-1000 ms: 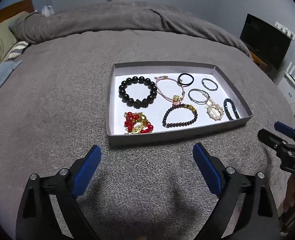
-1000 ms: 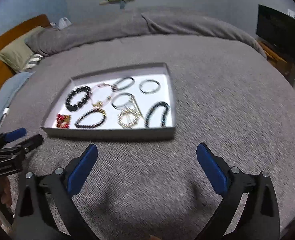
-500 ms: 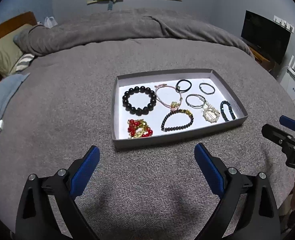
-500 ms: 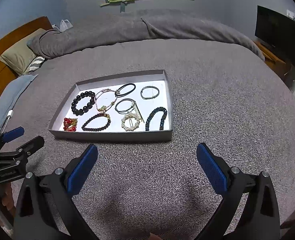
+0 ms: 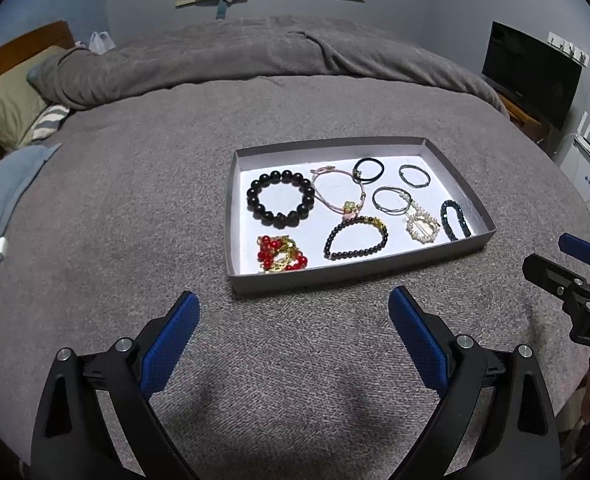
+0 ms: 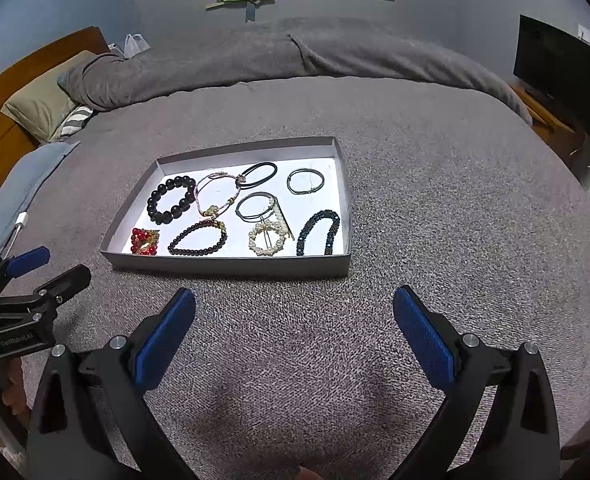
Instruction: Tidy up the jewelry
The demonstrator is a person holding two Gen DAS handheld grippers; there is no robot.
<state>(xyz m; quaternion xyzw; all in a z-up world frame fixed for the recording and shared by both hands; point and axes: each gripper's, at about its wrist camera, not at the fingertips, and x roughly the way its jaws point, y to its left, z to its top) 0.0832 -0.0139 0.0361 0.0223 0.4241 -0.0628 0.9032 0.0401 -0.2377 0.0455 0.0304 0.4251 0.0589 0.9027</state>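
You hold both tools low over the grey blanket (image 5: 135,200), on the near side of the tray (image 5: 351,276) and well apart from it. The left gripper (image 5: 293,322) has its jaws spread wide with nothing between them, and the right gripper (image 6: 295,316) is spread the same way and just as empty, so I judge you are either done or not yet reaching.

The jewelry all lies inside the tray, each piece in its own patch of the white floor, which looks like a deliberate layout. The big black bead bracelet (image 5: 279,199) sits by the tray's left wall, the red and gold cluster (image 5: 281,254) in its near left corner, and the dark teal bracelet (image 6: 319,232) along its right wall.

Some things you cannot settle from here. The pearl ring (image 6: 267,238) touches or overlaps a thin hoop (image 6: 255,206) towards the tray's far side, and whether they are tangled is unclear. The red cluster is too bunched to tell if it is one piece or several. Your hands are cut off at the frame edges
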